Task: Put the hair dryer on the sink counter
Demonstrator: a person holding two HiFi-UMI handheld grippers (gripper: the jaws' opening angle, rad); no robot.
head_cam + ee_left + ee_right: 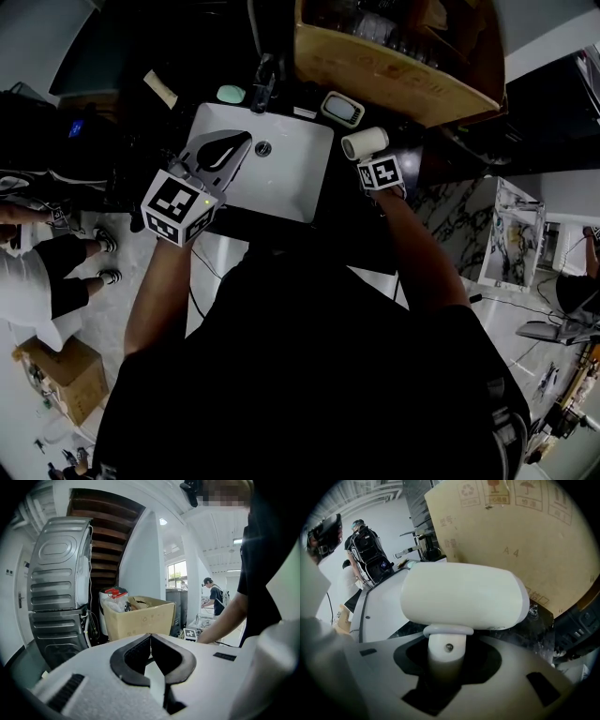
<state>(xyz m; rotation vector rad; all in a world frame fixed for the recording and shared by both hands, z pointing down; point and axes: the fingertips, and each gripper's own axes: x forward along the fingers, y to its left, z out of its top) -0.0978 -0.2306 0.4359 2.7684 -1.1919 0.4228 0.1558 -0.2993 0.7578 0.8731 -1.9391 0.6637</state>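
Your right gripper [446, 656], at the lower middle of its own view, has its jaws closed partway around the handle of the white hair dryer [464, 602], whose barrel lies crosswise just above them. In the head view that dryer [364, 142] hangs right of centre, just beside the right edge of the white sink [281, 178], over the dark counter [534, 632]. It does not look set down yet.

I'd bring it down onto that dark strip, well off the basin edge and short of the cardboard box [511, 536] behind it. Let the barrel rest flat, and loosen the jaws only once it sits steady, since a round body may roll toward the basin.

Your left gripper [151, 641] is empty with its pad tips meeting, and it hovers over the basin at left of centre.

By count there are two grippers, one hair dryer, one sink and one box at the counter. Farther back, by the tap, there is one pale green soap-like piece [231, 94].
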